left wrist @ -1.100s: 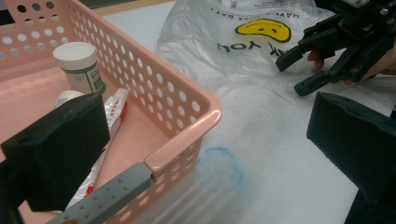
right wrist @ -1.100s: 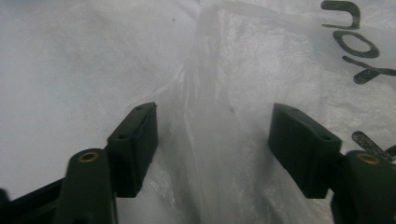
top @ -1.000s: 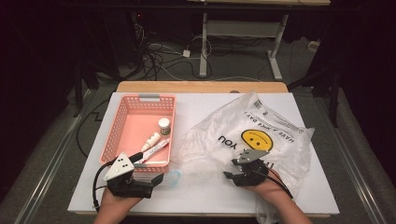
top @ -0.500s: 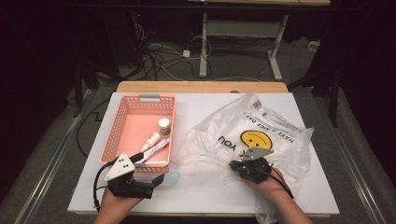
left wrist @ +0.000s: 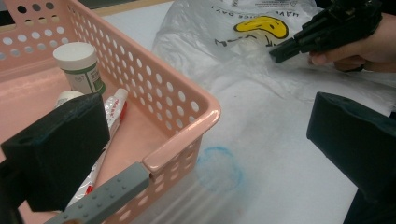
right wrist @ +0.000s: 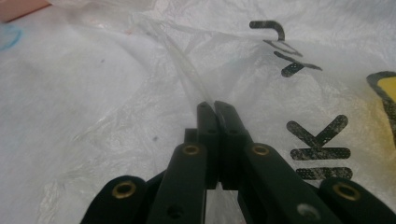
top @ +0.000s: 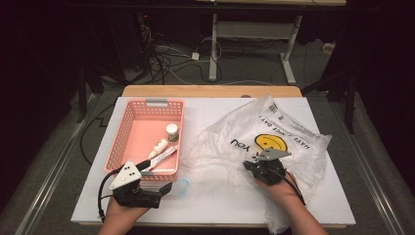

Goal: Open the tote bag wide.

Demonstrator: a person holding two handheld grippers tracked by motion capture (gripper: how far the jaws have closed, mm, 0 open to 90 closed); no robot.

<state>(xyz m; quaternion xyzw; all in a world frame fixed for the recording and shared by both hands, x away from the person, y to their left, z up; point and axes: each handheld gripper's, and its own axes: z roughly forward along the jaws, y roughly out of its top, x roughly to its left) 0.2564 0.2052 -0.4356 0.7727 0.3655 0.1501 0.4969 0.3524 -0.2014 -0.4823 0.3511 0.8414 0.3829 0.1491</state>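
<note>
The white surface carries everything, and the person's two hands come in from its near edge. The biggest thing on it is a crinkled clear plastic bag printed with a yellow smiley face and black lettering, spread under and ahead of the right tongs. Those tongs are clenched on a thin fold of the plastic bag; in the right gripper view the two black jaws meet with the film pinched between them. Next in size is the pink perforated basket, lying just ahead of the left tongs, whose jaws stand wide apart, released, one over the basket's near corner and the other over the bare surface. Inside the basket, beyond the left tongs, lie a red-and-white tube, a small white bottle and a white-capped jar with a green label. A faint blue ring marks the surface between the left tongs' jaws, just beside the basket.
</note>
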